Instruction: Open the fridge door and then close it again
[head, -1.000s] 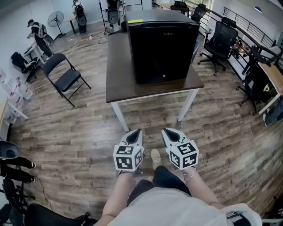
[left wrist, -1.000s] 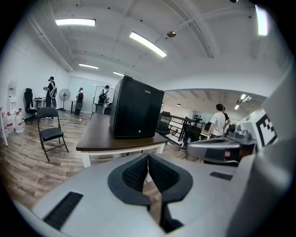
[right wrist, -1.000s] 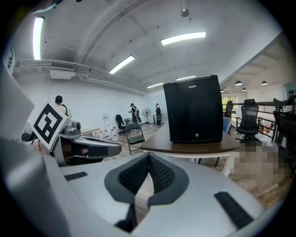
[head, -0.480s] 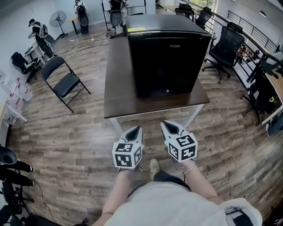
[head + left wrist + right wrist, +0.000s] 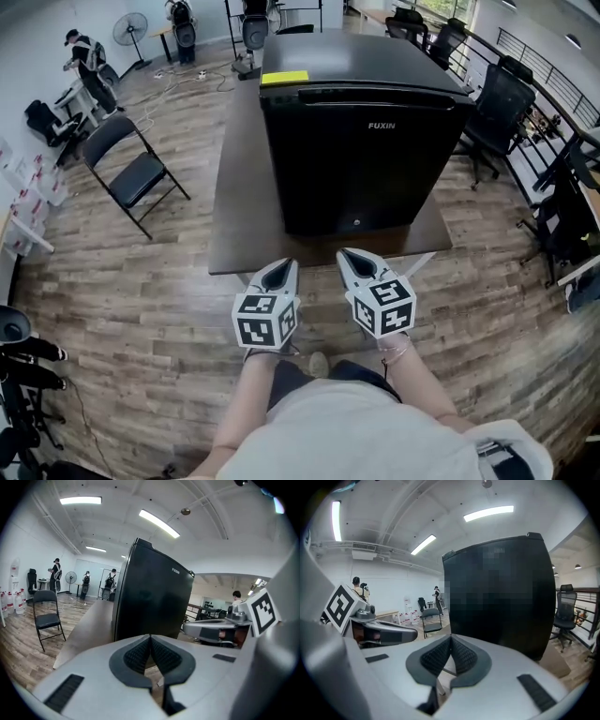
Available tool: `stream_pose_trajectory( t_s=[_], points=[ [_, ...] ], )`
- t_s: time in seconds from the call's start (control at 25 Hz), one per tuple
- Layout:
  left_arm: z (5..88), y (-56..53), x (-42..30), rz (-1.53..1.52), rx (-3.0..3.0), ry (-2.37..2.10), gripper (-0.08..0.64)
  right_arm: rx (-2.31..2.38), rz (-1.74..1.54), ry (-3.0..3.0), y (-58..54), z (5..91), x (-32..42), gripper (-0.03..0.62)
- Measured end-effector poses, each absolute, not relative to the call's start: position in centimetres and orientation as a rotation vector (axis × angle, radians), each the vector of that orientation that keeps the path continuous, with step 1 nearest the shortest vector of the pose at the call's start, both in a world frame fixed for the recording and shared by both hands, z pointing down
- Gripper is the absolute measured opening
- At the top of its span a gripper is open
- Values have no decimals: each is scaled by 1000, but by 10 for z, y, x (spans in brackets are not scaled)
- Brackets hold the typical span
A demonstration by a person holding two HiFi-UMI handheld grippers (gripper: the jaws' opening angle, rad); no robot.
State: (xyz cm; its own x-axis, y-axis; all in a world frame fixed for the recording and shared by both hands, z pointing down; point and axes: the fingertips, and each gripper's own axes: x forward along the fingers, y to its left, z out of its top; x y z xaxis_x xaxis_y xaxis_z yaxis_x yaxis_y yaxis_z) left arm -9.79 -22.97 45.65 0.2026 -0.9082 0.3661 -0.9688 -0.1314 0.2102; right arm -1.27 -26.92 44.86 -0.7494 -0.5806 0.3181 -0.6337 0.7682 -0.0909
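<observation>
Task stage: not begun, as judged. The door is seen shut flush w/ the cabinet, and no claw is on it.
Done: nothing of the open/close cycle is shown as done.
Left to do: approach to be finished, door edge to be caught, door to be swung open, then pushed shut again.
Fridge: small black unit, set upright on the dark worktop, toward its right side. The door is turned to the near side, w/ brand lettering near its top and a small keyhole low at centre.
Yellow label: stuck on the fridge top, at the near-left corner.
Left claw: held at the worktop's near edge. Jaws are closed tip to tip; nothing is gripped.
Right claw: held just beside it on the right, pointed at the fridge. Jaws are likewise pressed together, empty.
Gap to fridge: both claws are kept apart from the door; a strip of bare worktop lies between.
Container/contents: the fridge is the only container in play. The inside is hidden by the shut door, so contents can't be told.
Handle: no bar handle is seen. A groove along the door's top edge is prob. the grip spot, not certain.
Next need, judged: a claw is to be hooked at that edge. Hinge side can't be told.
Surrounds: a folding chair is seen on the wood floor, far left. Office chairs are seen at right.
</observation>
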Motion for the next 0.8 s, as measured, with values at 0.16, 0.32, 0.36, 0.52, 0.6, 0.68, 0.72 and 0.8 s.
stream_pose_trajectory(
  t_s=[0.16, 0.32, 0.36, 0.52, 0.6, 0.68, 0.72, 0.8],
  points=[
    [453, -257, -104, 229, 2092, -1755, 6, 947, 295, -2685, -289, 451, -18, -2],
    [454, -275, -107, 240, 2103, -1752, 8, 961, 304, -2676, -302, 456, -19, -2],
    [456, -277, -108, 242, 2108, -1745, 8, 962, 308, -2673, -303, 458, -20, -2],
    [457, -295, -117, 242, 2129, -1722, 8, 985, 308, -2662, -318, 459, -25, -2],
    [458, -304, -123, 247, 2130, -1712, 8, 1010, 302, -2655, -326, 457, -27, -2],
    [457, -311, -129, 258, 2136, -1698, 8, 1044, 300, -2645, -334, 452, -26, -2],
    [455, -315, -132, 265, 2144, -1689, 8, 1061, 299, -2639, -338, 450, -26, -2],
    [452, -323, -137, 281, 2167, -1669, 8, 1090, 291, -2625, -347, 447, -26, -1]
  ],
)
